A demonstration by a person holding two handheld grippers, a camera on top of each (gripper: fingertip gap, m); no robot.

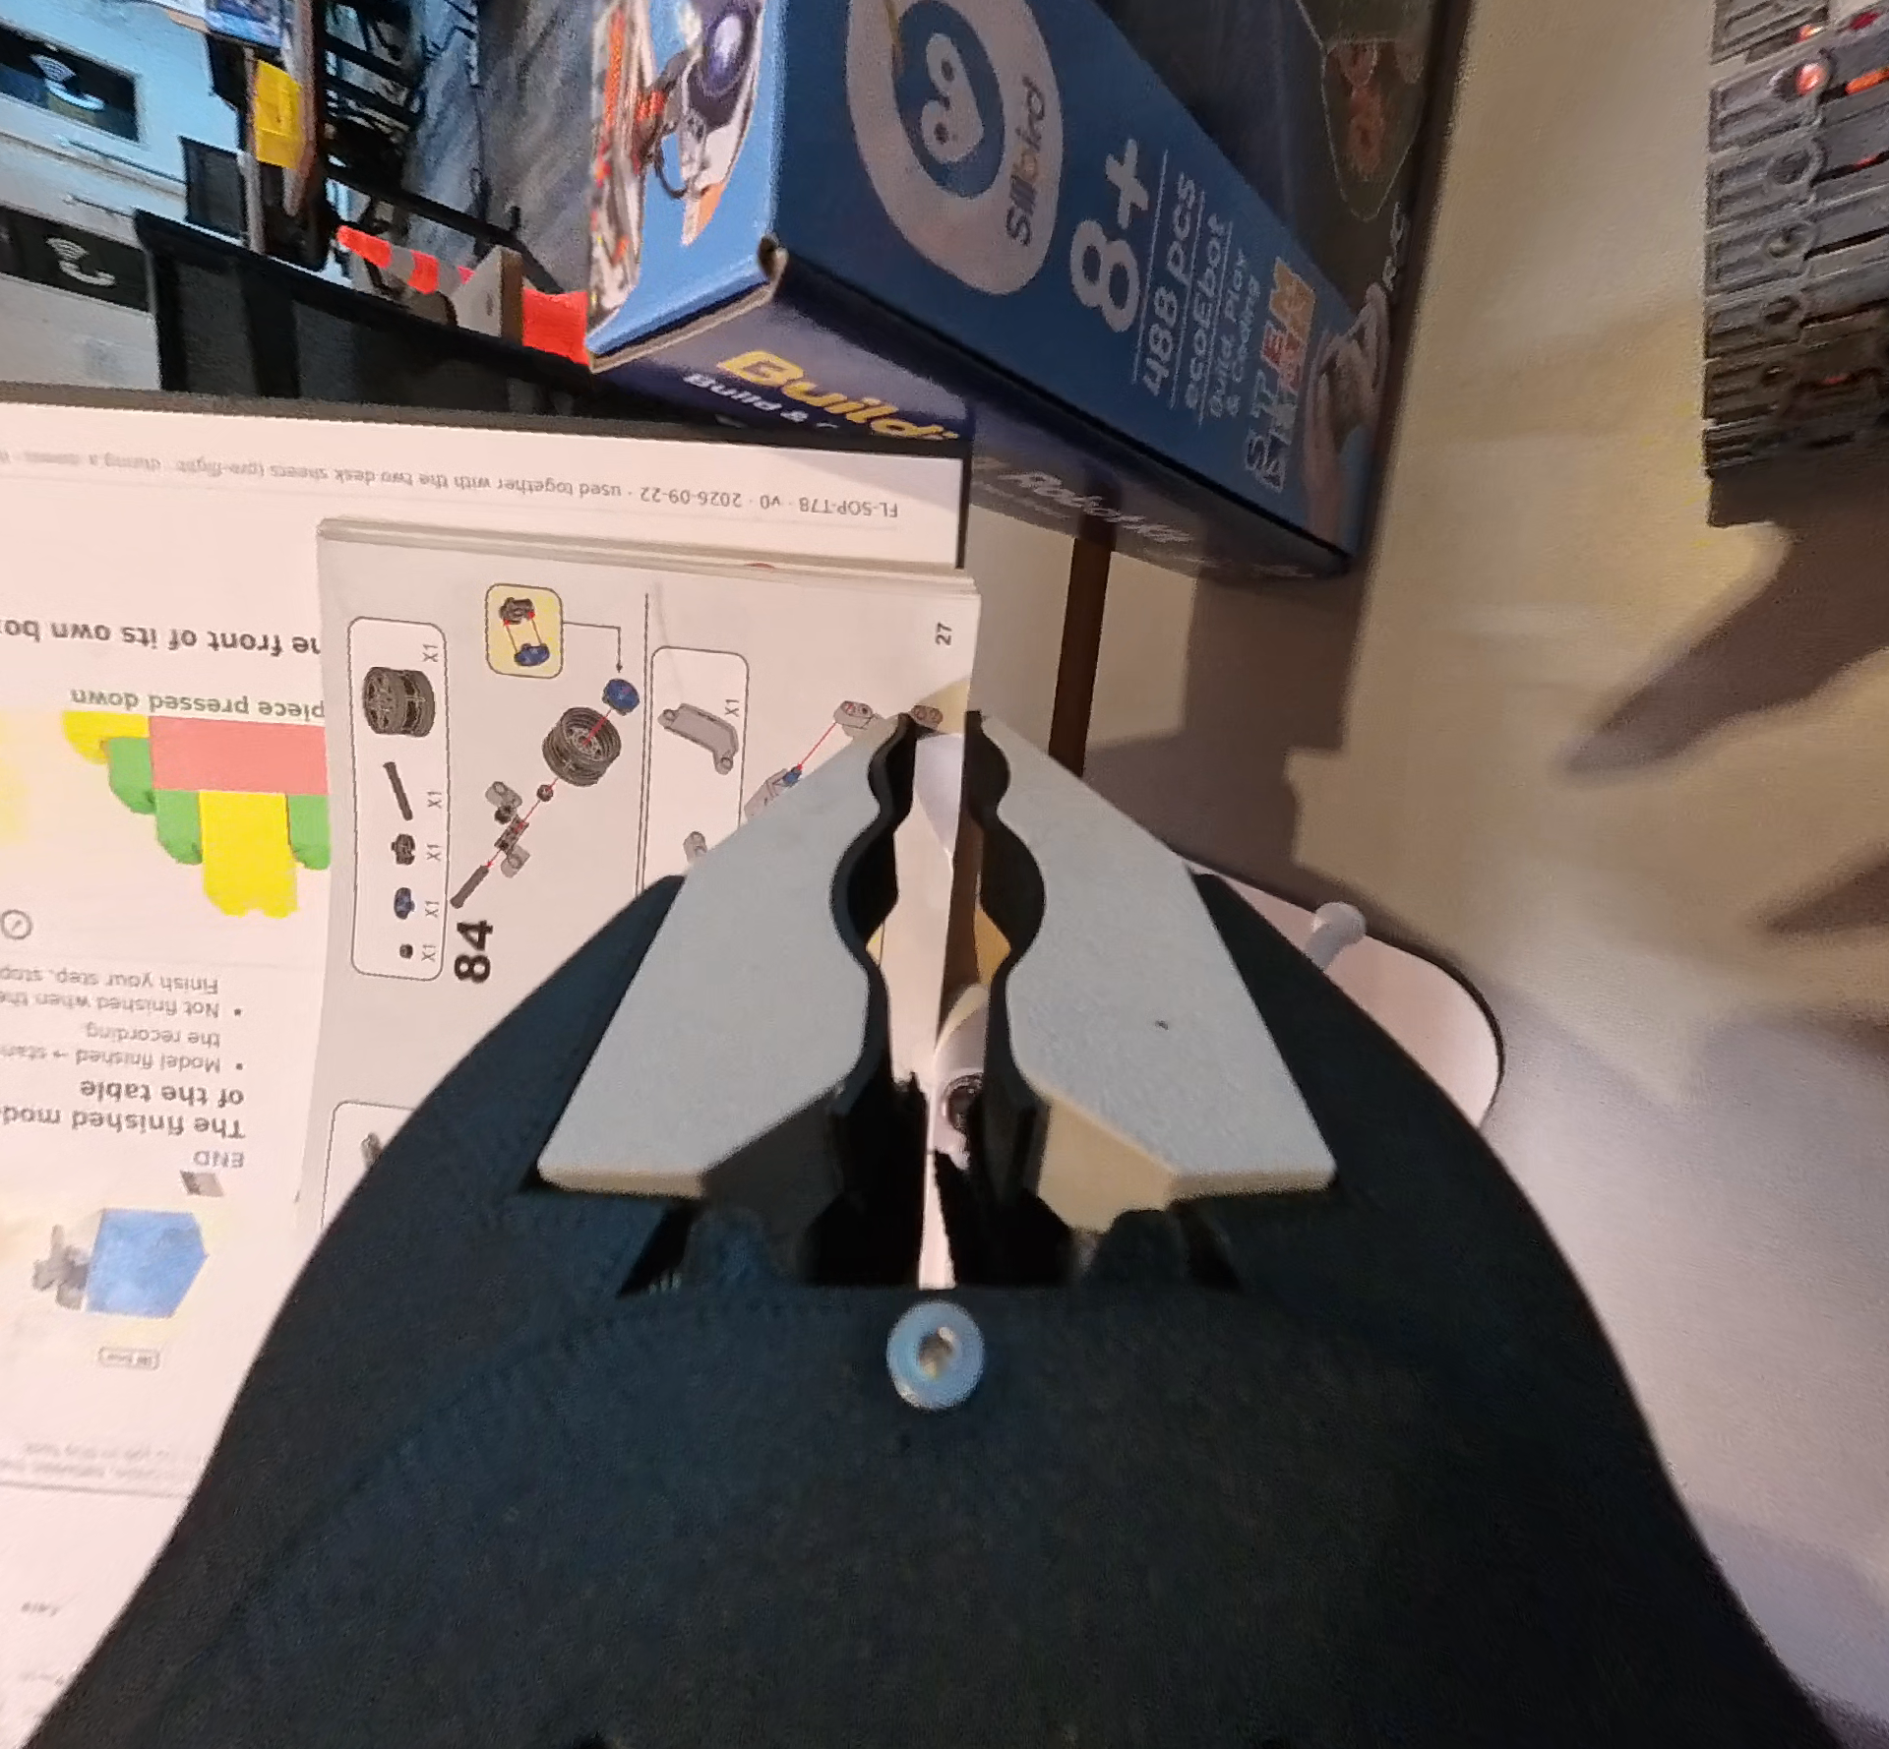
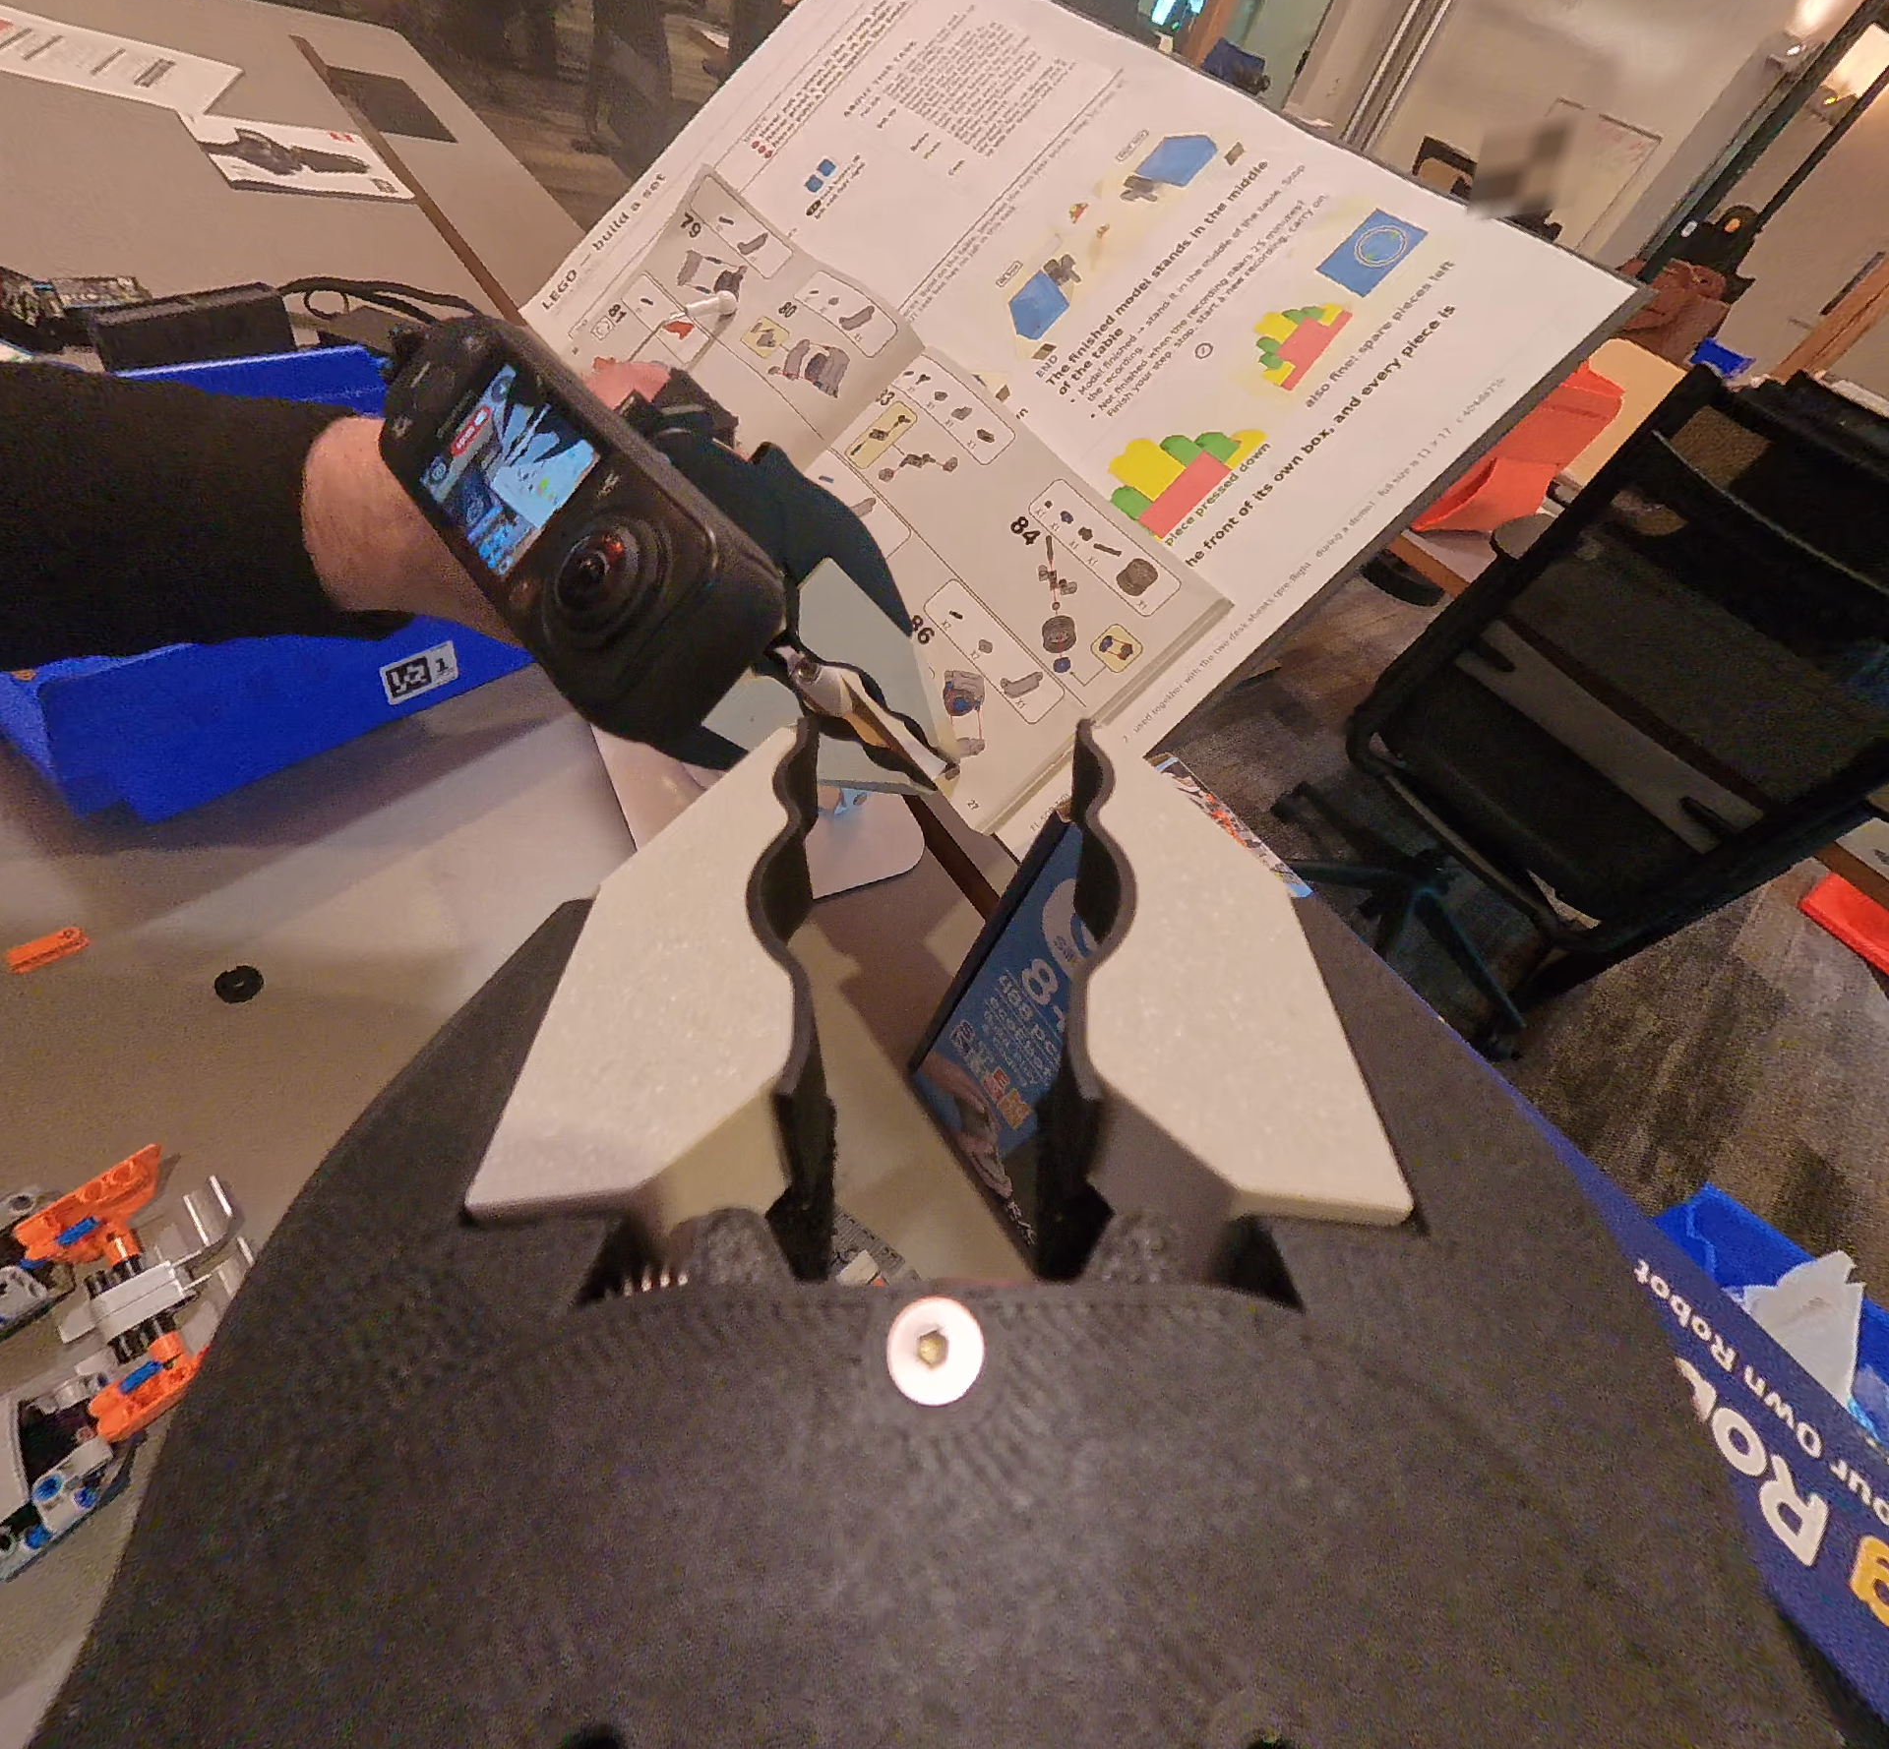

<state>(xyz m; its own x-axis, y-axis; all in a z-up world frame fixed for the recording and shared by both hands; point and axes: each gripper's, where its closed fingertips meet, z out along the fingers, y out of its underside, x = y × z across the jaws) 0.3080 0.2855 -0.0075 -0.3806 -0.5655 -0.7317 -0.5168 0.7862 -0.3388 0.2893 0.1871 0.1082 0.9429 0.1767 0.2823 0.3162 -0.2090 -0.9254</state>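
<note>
A: Grey pads on the left gripper (image 1: 938, 729) are pinched on the edge of a booklet page (image 1: 946, 893); only a thin sliver shows between them. Something small and white sits deep in the gap, can't make it out.

B: Right gripper (image 2: 946, 744)?

A: Parted, nothing in it. It hangs over the grey table (image 2: 307, 903), with a blue box (image 2: 1007, 995) showing through the gap, mostly hidden by the fingers.

B: Where's the booklet?

A: Instruction booklet (image 2: 920, 474) lies open on a tilted white sheet (image 2: 1278, 290). In the right wrist view the left gripper (image 2: 920, 749) grips its lower corner, and its camera (image 2: 572, 525) blocks part of the page.

B: Edges?

A: Blue bin (image 2: 204, 709) is cut by the sleeve (image 2: 133, 504). Orange-grey model (image 2: 92, 1291) is cropped at the left frame edge. Open tabletop lies between them. A black chair (image 2: 1636, 678) stands off the table's right edge.
</note>
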